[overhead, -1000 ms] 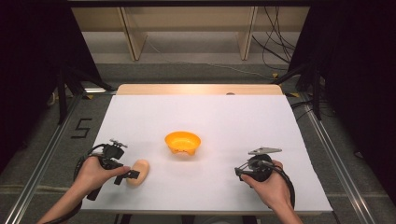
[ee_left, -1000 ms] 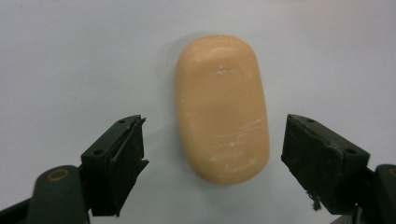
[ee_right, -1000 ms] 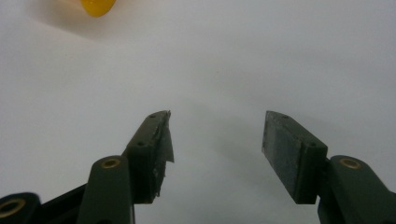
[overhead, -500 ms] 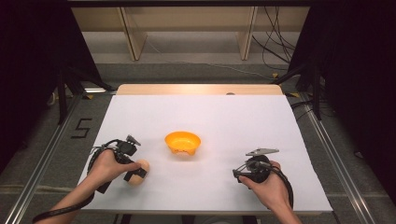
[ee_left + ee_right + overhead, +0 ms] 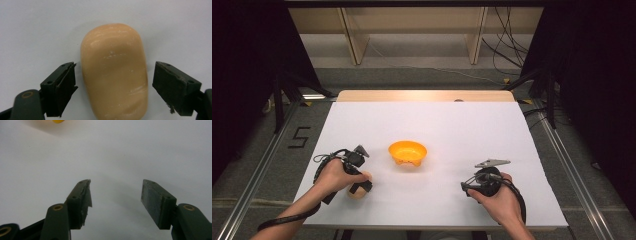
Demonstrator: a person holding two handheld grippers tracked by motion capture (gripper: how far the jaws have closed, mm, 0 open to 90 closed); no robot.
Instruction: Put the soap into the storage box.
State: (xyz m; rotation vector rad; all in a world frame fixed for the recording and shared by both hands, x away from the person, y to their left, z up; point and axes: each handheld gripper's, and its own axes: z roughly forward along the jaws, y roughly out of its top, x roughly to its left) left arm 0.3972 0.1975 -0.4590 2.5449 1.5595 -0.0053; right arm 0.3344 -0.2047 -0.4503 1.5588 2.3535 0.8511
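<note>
A tan, smooth, oval lump (image 5: 113, 72) lies on the white table (image 5: 452, 130) at the front left, partly hidden under my left hand (image 5: 337, 175) in the high view. My left gripper (image 5: 113, 67) points down over it. Its jaws have just been opening and now stand on either side of the lump, with a gap on each side. An orange bowl (image 5: 408, 152) sits upright at the table's middle. My right gripper (image 5: 116, 183) rests low at the front right, open, with bare table between its fingers.
The bowl's yellow-orange edge (image 5: 58, 121) shows at the top of the right gripper view. Wooden shelving (image 5: 412, 30) and cables (image 5: 507, 50) lie beyond the table's far edge. Metal rails (image 5: 257, 170) run along both sides.
My left hand has moved right and down, from beside the tan lump to over it, so that its jaws straddle it. The right hand and the bowl have stayed put.
</note>
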